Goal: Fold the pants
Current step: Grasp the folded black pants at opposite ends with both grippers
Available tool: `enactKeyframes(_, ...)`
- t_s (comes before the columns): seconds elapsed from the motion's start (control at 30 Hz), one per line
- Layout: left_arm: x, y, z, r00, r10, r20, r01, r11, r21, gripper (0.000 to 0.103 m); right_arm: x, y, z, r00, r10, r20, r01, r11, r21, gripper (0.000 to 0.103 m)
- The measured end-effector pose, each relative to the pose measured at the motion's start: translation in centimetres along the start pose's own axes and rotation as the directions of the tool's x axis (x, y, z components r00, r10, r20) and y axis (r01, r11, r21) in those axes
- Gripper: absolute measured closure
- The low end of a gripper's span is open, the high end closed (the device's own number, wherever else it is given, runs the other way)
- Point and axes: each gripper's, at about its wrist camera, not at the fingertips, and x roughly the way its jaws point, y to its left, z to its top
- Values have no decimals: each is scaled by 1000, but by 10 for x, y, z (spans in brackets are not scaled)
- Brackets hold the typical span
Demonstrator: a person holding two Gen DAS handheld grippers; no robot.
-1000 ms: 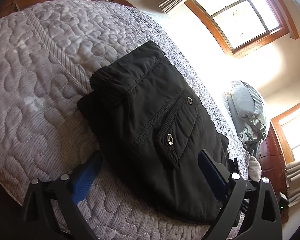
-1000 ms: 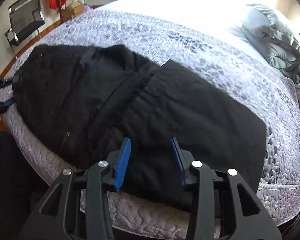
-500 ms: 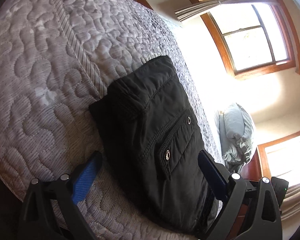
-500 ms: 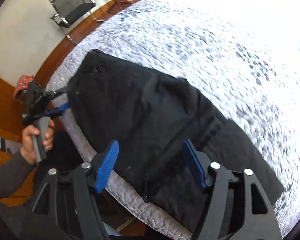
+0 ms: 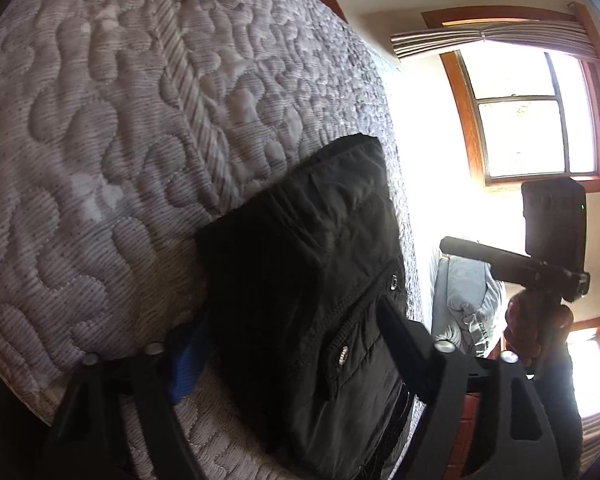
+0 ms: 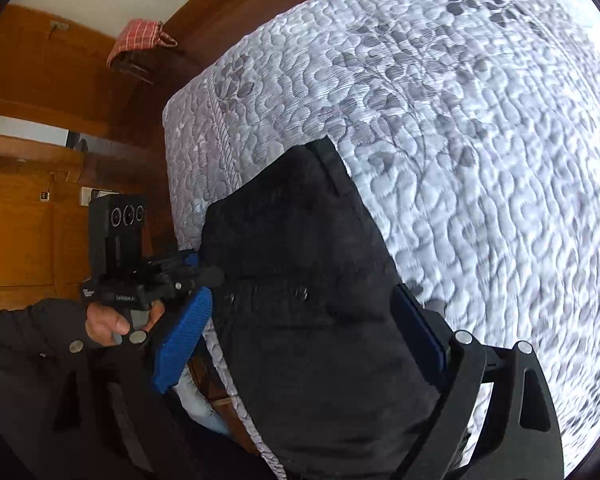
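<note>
Black pants (image 5: pixel 312 280) lie folded lengthwise on the grey quilted bed (image 5: pixel 120 120), along its near edge; a flap pocket with two snaps faces up. They also show in the right wrist view (image 6: pixel 312 280). My left gripper (image 5: pixel 296 332) is open, its fingers either side of one end of the pants. My right gripper (image 6: pixel 304 332) is open, its fingers either side of the other end. Neither grips the cloth. The right gripper shows in the left wrist view (image 5: pixel 540 264), and the left gripper shows in the right wrist view (image 6: pixel 196 268).
A grey pillow (image 5: pixel 464 300) lies at the bed's far end below bright windows (image 5: pixel 532 132). Wooden furniture (image 6: pixel 28 248) and a red checked cloth (image 6: pixel 134 38) stand beyond the bed's corner. Wide bare quilt (image 6: pixel 480 120) lies beyond the pants.
Both grippers have swung round toward the ends of the pants and come lower and closer. The right gripper has opened wider. Each gripper now sees the other.
</note>
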Motion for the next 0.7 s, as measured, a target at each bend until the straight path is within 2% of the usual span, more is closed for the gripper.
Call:
enactKeyframes(0.07, 2, 9, 5, 1000, -9, -9, 8, 999, -41, 45, 15, -7, 21, 999, 10, -38, -11, 1000, -25, 13)
enactKeyframes(0.13, 3, 14, 8, 999, -29, -19, 27, 998, -65, 45, 31, -14, 33, 997, 27, -76, -30, 999, -42, 13)
enactKeyframes(0.2, 4, 16, 12, 998, -60, -26, 58, 995, -83, 35, 44, -17, 45, 992, 55, -110, -62, 996, -62, 13)
enactKeyframes(0.27, 6, 16, 14, 996, -80, -26, 77, 993, -92, 29, 56, -17, 54, 986, 83, -144, -96, 992, -83, 13)
enactKeyframes(0.43, 9, 15, 19, 996, -86, -32, 82, 991, -102, 29, 74, -19, 66, 972, 98, -211, -126, 985, -120, 13)
enactKeyframes(0.53, 6, 18, 13, 997, -73, -36, 69, 992, -109, 36, 83, -16, 72, 965, 106, -241, -142, 980, -140, 13)
enactKeyframes(0.6, 2, 24, 12, 998, -61, -32, 57, 992, -113, 47, 87, -14, 75, 963, 97, -250, -136, 980, -144, 18)
enactKeyframes(0.67, 1, 26, 10, 999, -35, -32, 32, 993, -111, 58, 89, -12, 75, 963, 88, -253, -129, 980, -149, 35)
enactKeyframes(0.7, 0, 26, 10, 999, -31, -32, 27, 993, -111, 64, 88, -10, 74, 963, 81, -258, -123, 981, -153, 46)
